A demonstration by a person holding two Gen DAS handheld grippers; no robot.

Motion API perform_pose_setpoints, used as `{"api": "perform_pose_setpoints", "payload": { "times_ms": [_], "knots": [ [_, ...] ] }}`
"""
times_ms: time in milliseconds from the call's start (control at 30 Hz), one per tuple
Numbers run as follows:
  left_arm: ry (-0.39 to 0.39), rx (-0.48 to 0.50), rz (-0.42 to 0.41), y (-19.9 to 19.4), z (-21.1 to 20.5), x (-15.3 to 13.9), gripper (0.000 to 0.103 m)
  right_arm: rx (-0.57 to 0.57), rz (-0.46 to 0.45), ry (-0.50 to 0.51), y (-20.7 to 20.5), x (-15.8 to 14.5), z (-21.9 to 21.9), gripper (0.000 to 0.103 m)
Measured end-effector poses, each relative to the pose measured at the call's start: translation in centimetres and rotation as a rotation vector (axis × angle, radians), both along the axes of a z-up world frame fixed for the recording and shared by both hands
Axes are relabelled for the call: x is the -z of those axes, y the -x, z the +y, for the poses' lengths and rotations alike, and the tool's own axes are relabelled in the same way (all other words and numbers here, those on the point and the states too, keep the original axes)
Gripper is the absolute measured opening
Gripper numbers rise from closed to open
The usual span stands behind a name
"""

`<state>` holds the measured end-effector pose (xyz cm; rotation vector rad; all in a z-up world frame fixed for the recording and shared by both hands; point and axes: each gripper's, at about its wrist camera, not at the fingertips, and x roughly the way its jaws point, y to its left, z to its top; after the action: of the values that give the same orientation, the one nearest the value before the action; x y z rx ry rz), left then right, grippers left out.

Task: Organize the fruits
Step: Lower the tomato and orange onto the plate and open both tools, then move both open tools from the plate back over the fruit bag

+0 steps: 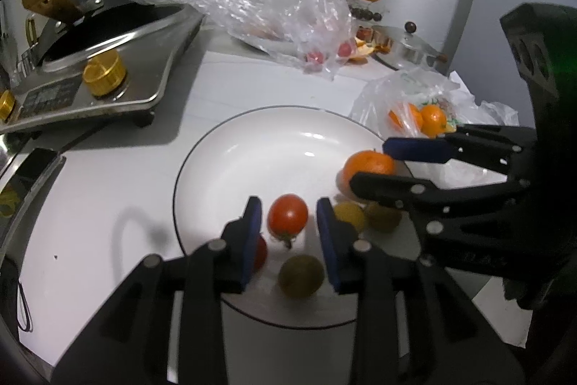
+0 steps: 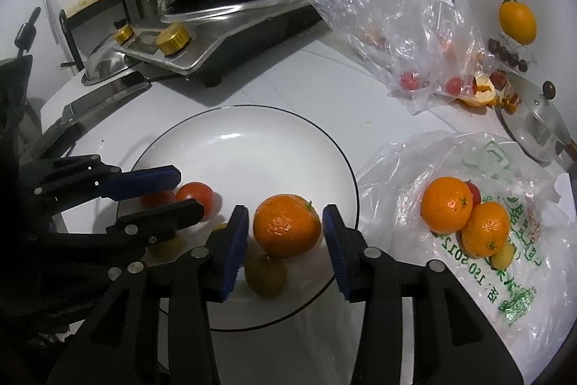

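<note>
My left tool [image 1: 288, 230] stands open astride the red tomato [image 1: 287, 215] on the plate [image 1: 216, 147], while my right tool [image 2: 285, 233] brackets the orange [image 2: 286, 226] dead ahead, pads just clear.

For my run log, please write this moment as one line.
left fingers: open around tomato | right fingers: open around orange | both fruits on plate

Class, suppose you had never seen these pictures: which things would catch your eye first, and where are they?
The white plate at centre, with an orange between the right gripper's open blue pads. Beside it, a red tomato between the left gripper's pads. Right of the plate, a plastic bag holding more oranges.
</note>
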<state>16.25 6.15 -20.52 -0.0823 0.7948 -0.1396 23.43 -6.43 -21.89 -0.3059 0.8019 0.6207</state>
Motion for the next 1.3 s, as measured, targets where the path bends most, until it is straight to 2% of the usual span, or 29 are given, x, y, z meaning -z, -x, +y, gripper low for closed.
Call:
{"api": "perform_pose_setpoints", "payload": {
  "times_ms": [633, 667, 733, 1300],
  "knots": [
    [-0.029, -0.019, -0.033, 1.5, -1.7, -2.1, 0.036, 0.025, -0.065, -0.048, 2.0, -3.1, -3.4, 0.048],
    [-0.030, -0.021, -0.036, 1.5, -1.8, -2.3, 0.037, 0.028, -0.070, -0.052, 2.2, -3.3, -3.6, 0.048],
    [-0.027, -0.028, -0.043, 1.6, -2.0, -2.7, 0.057, 0.038, -0.083, -0.063, 2.4, -3.8, -4.4, 0.048],
    [-0.051, 0.004, -0.080, 1.6, -7.2, -5.1, 0.058, 0.093, -0.138, -0.117, 3.4, -6.0, -10.8, 0.048]
  ]
}}
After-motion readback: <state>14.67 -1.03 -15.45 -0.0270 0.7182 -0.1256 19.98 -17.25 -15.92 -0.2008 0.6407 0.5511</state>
